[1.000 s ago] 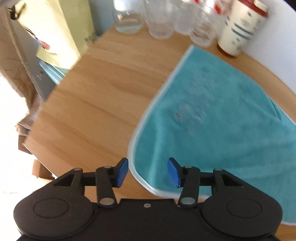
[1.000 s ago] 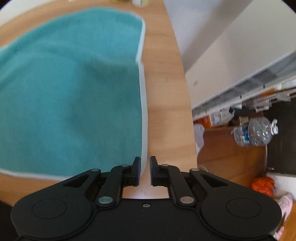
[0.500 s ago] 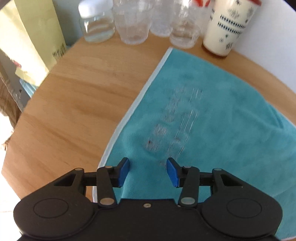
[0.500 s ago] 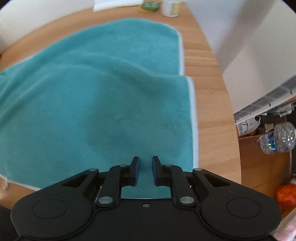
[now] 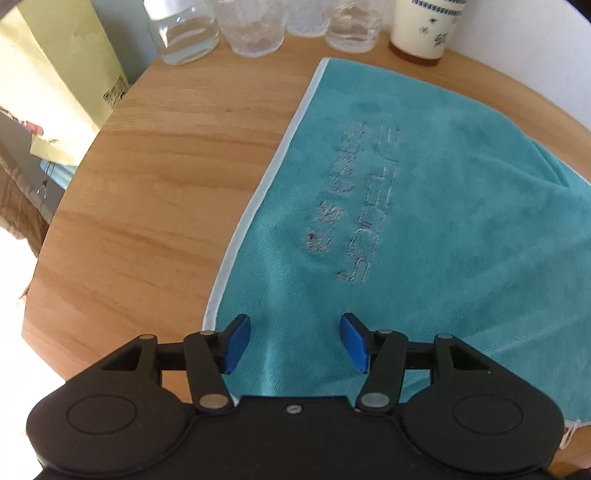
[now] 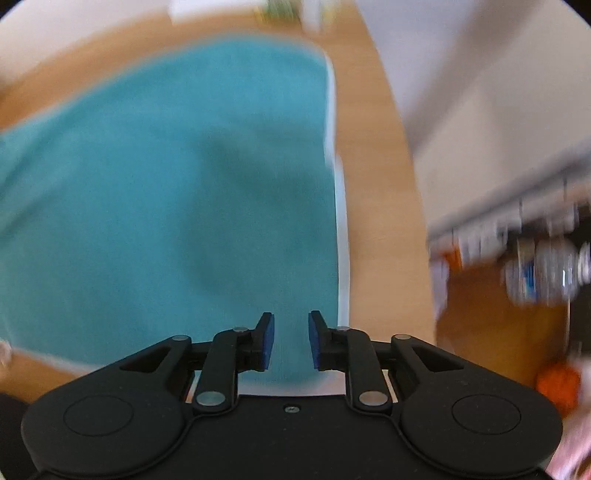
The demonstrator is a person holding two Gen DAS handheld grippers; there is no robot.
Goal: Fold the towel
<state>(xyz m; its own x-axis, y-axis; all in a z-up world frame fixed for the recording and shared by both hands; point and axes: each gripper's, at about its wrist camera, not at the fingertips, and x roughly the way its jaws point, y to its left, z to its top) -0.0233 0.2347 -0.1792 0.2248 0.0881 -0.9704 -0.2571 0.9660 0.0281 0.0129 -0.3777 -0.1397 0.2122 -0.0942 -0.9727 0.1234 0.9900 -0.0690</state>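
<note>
Currently the left gripper (image 5: 295, 341) has its two blue pads spread wide, nothing between them; it hovers above the near left corner of the teal towel (image 5: 424, 206). Whether the pads touch the cloth cannot be told. Right gripper (image 6: 291, 339): two blue pads parted by a narrower gap, released, empty, over the towel (image 6: 166, 192) just inside its white-trimmed right edge. Right wrist view is motion-blurred, so fine detail is lost.

One towel, spread on the round wooden table (image 5: 155, 192), white piping along its border, two lines of stitched lettering (image 5: 351, 206) running away from the left gripper. A soft ridge rises in the cloth toward the right.

At the table's far edge: one glass jar (image 5: 183, 31), three clear tumblers (image 5: 255, 27), one cream patterned cup (image 5: 424, 31). One yellow-green paper bag (image 5: 51, 85) stands off the table's left side.

Right view, beyond the table: one plastic water bottle (image 6: 546, 271), blurred, and one orange object (image 6: 557, 382) that cannot be identified.
</note>
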